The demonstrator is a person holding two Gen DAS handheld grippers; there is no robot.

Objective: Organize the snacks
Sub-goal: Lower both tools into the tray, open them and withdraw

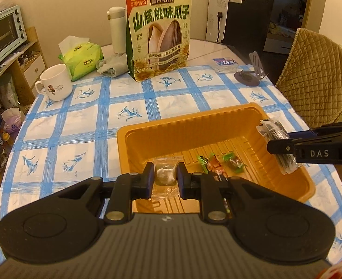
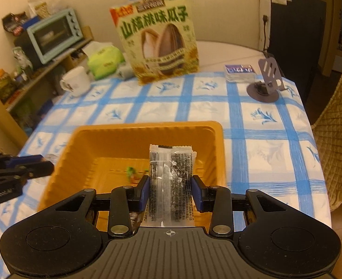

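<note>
An orange plastic tray (image 1: pixel 189 121) (image 2: pixel 147 127) rests on the blue-checked tablecloth. Over its near left part my left gripper (image 1: pixel 165 177) is shut on a small clear-wrapped pale snack (image 1: pixel 165 174). My right gripper (image 2: pixel 170 186) is shut on a tall black-and-clear snack packet (image 2: pixel 171 174), held upright above the tray's near side; the left wrist view shows that packet (image 1: pixel 274 137) at the tray's right rim. Several small green and orange wrapped candies (image 1: pixel 219 164) lie on the tray floor. The left gripper's fingers (image 2: pixel 19 167) enter the right wrist view from the left.
A big sunflower-seed bag (image 1: pixel 159 37) stands at the table's far side, with a white mug (image 1: pixel 54 83), a green tissue pack (image 1: pixel 82 58), a white flask (image 1: pixel 117 30), a small box (image 1: pixel 225 64) and a grey phone stand (image 1: pixel 252 72). A quilted chair (image 1: pixel 317 74) is at right.
</note>
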